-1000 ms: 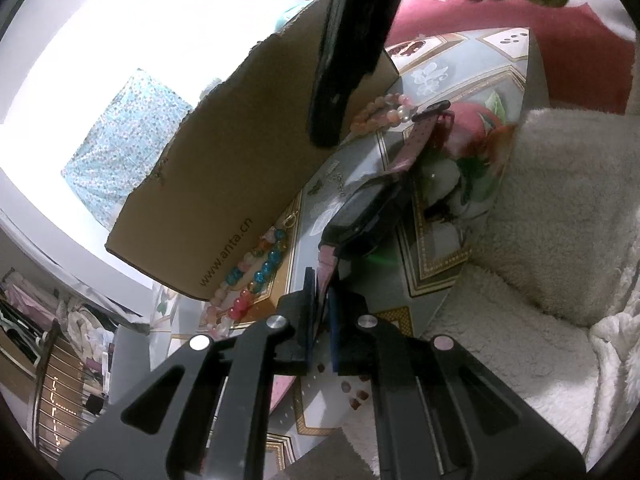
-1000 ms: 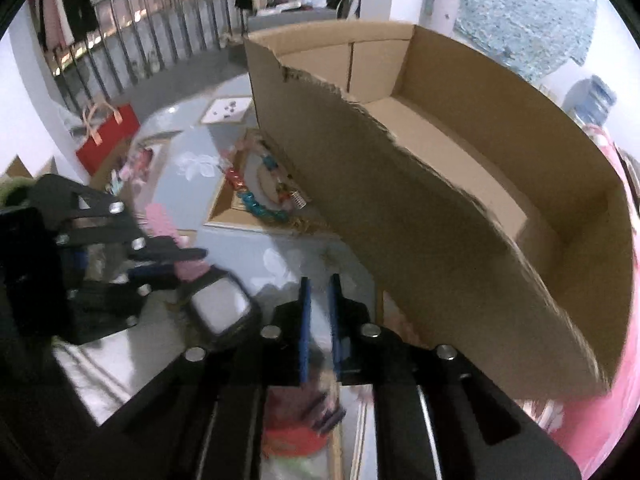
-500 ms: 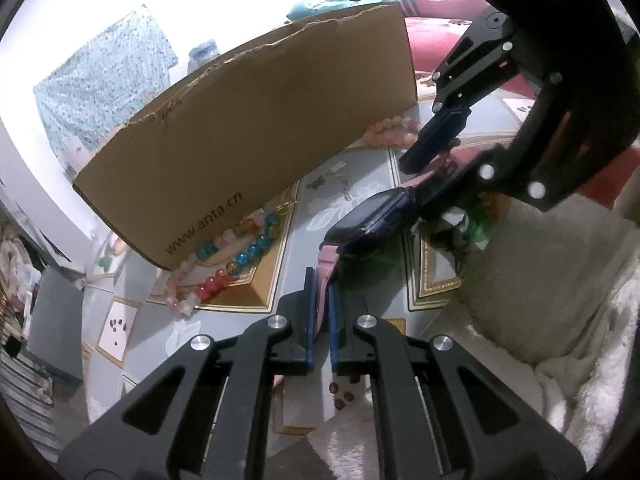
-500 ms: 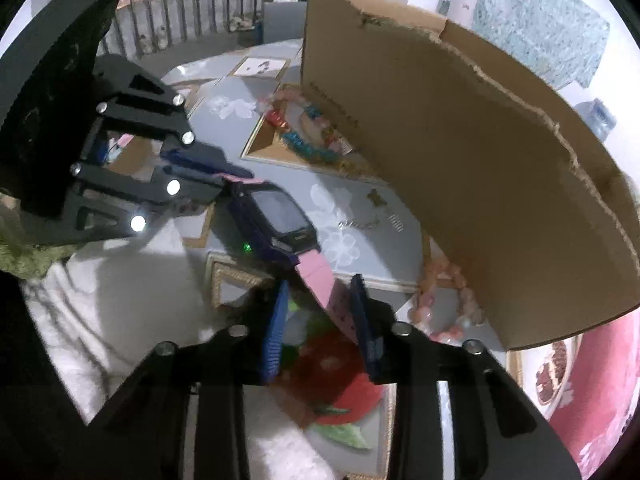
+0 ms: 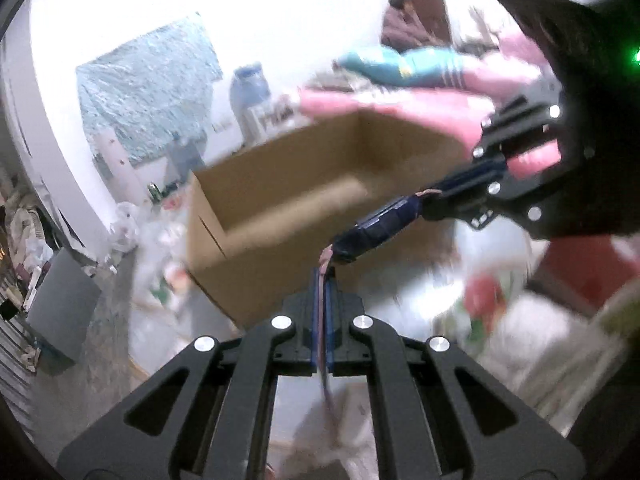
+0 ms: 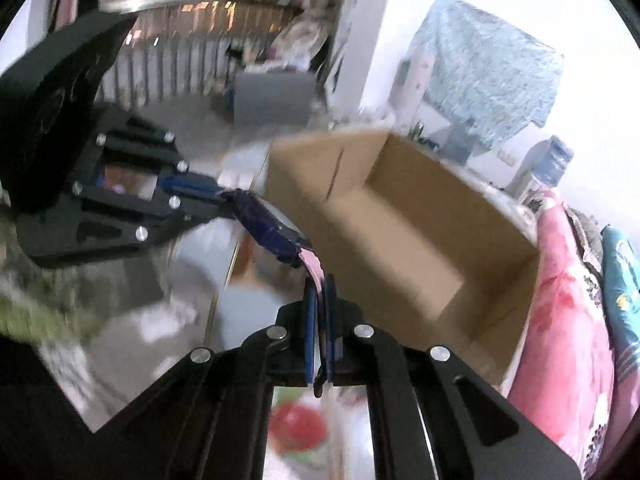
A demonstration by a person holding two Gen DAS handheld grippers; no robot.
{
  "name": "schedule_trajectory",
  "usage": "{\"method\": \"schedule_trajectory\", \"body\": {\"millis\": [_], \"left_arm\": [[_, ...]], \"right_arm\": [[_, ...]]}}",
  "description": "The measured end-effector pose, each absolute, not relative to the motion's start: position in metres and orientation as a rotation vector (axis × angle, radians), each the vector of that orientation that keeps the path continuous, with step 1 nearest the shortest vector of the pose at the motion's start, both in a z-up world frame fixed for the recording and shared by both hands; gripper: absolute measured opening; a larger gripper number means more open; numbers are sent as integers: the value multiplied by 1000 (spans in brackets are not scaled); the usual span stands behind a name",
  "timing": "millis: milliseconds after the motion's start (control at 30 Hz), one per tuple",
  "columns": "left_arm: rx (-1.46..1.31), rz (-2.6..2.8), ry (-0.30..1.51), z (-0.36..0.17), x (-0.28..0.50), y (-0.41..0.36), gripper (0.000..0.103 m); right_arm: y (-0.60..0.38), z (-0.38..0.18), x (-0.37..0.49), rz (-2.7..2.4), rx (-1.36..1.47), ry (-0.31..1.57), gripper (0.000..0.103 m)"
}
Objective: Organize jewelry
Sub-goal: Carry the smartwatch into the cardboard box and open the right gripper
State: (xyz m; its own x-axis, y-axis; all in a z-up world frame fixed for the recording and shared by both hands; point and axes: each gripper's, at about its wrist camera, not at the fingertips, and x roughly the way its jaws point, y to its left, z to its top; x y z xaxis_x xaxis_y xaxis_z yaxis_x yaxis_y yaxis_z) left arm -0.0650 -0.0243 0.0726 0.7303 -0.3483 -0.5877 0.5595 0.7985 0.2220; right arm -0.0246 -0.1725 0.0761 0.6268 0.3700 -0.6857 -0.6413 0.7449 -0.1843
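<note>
A pink strap is being pinched between the closed blue pads of the left gripper (image 5: 322, 312), while the opposite strap is being pinched by the right gripper (image 6: 319, 320), whose jaws have just been closing on it. The dark blue rectangular smartwatch with pink straps (image 5: 374, 229) is being held stretched between both grippers, in the air, in front of the open brown cardboard box (image 6: 404, 236). The box interior is being shown bare. Pink patterned bedding (image 6: 564, 320) is being seen beside the box.
</note>
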Motion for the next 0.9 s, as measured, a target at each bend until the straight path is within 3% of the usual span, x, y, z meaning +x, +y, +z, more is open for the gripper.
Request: {"method": "schedule_trajectory", "body": {"millis": [200,467,500,633,900], "left_arm": [[294,-527,724,113,42,-29,2],[313,-485,1051,54,186,-60,6],[311,-478,1070,47,191,-62,8],[324,-395,1070,38,221,-64,35],[192,-349,918,73,214,-32,50]], "right_arm": [[-185,105,76,596,-278,812,4],[-208,51,214,549,-26,1218,5],[-209,45,221,538,-19,1230,5],[-219,23,251,468,14,1267,10],[-227,20,263,398,0,1210,10]]}}
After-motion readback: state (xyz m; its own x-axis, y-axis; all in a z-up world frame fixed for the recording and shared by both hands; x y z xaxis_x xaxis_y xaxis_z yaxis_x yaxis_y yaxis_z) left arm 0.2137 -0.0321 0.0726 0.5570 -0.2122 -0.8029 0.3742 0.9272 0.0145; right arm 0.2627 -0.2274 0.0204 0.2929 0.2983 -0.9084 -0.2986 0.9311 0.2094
